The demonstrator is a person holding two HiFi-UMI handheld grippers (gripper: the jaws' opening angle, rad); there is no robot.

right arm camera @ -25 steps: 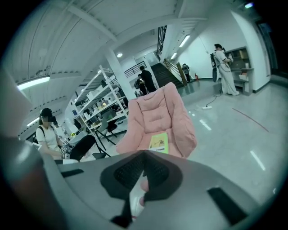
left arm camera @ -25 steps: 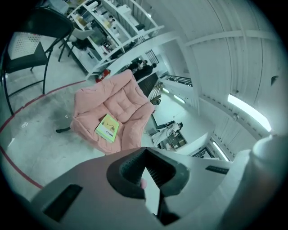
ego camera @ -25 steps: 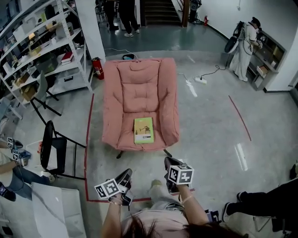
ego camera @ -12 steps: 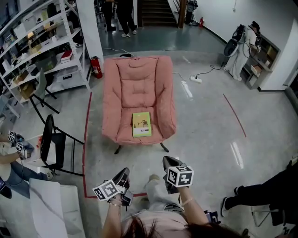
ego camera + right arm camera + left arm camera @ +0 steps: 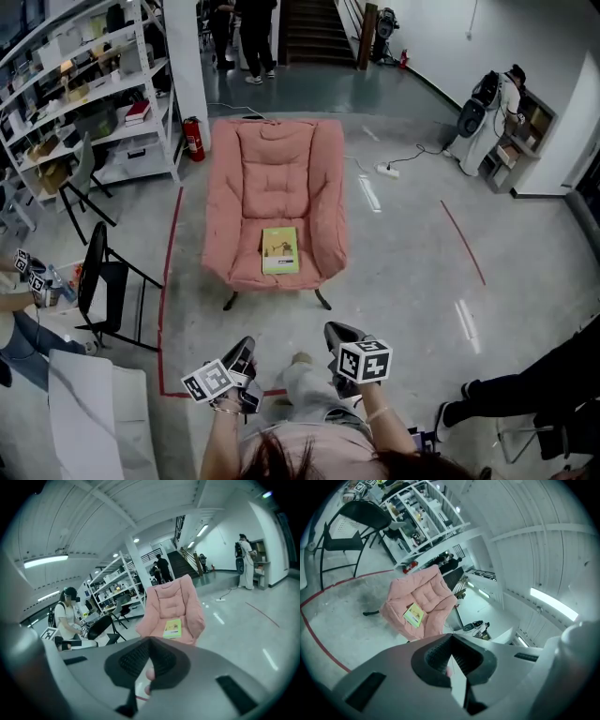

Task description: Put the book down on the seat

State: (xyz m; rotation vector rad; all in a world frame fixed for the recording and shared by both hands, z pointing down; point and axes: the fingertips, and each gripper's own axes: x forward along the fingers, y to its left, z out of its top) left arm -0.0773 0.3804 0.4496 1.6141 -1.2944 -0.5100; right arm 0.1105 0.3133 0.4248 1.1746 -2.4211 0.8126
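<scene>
On the near edge of the seat of the plump, tufted pink fabric armchair (image 5: 277, 178), the thin yellow-green rectangular book (image 5: 280, 250) lies flat, cover up, its smooth face against the quilted cushion. Well nearer to you, over the glossy grey concrete floor (image 5: 412, 272), your left gripper (image 5: 243, 351) and right gripper (image 5: 337, 335) both hold nothing, each with its ribbed black pads (image 5: 133, 660) closed together tip to tip inside a smooth grey shell. Left of the armchair, a line of red tape (image 5: 167, 281) runs along the floor beside a black metal folding chair (image 5: 94, 281) with a curved back.
</scene>
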